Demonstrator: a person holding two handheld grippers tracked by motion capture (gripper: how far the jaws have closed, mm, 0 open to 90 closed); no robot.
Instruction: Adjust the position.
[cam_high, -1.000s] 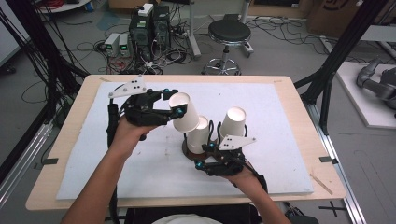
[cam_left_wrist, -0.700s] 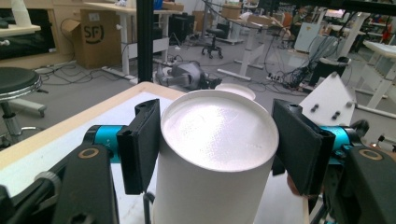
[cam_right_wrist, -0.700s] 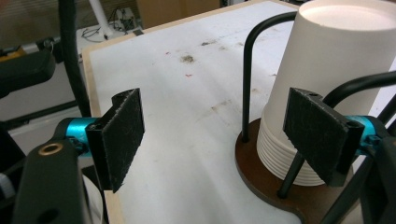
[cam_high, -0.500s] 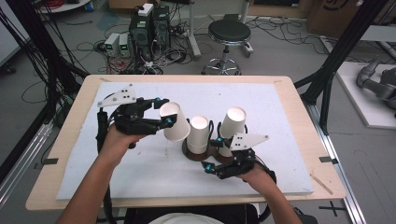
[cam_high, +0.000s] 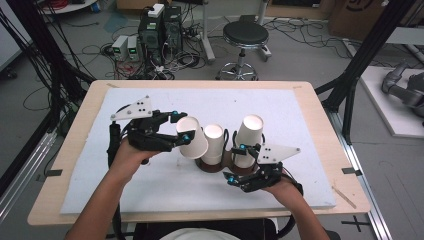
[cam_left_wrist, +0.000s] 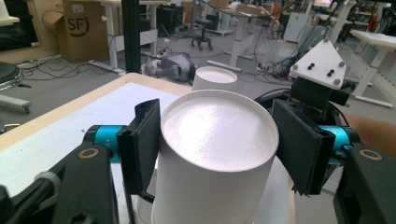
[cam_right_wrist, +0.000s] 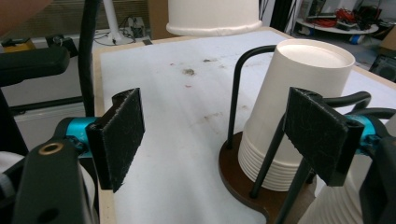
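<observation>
The left gripper (cam_high: 182, 130) holds one white paper cup (cam_high: 192, 137), its jaws clamped on the cup's sides near the closed base. In the left gripper view the pads press on both sides of this cup (cam_left_wrist: 210, 154), and its flat base faces the camera. The held cup is tilted and sits just left of the cup holder (cam_high: 220, 164), clear of the worktop (cam_high: 300, 105).

The cup holder is a dark brown base with black wire uprights, standing near the middle of the white mat on the worktop. It carries two stacks of inverted white cups: the middle stack (cam_high: 214, 144) and the right stack (cam_high: 247, 140). The held cup is just beside the middle stack; whether they touch cannot be told.

The right gripper (cam_high: 240, 165) lies at the near right side of the cup holder. Its jaws have just been opening and now stand apart with nothing pressed between them. In the right gripper view, a cup stack (cam_right_wrist: 299, 107) and a wire upright (cam_right_wrist: 238, 93) of the holder stand beyond the pads, toward the right one.
</observation>
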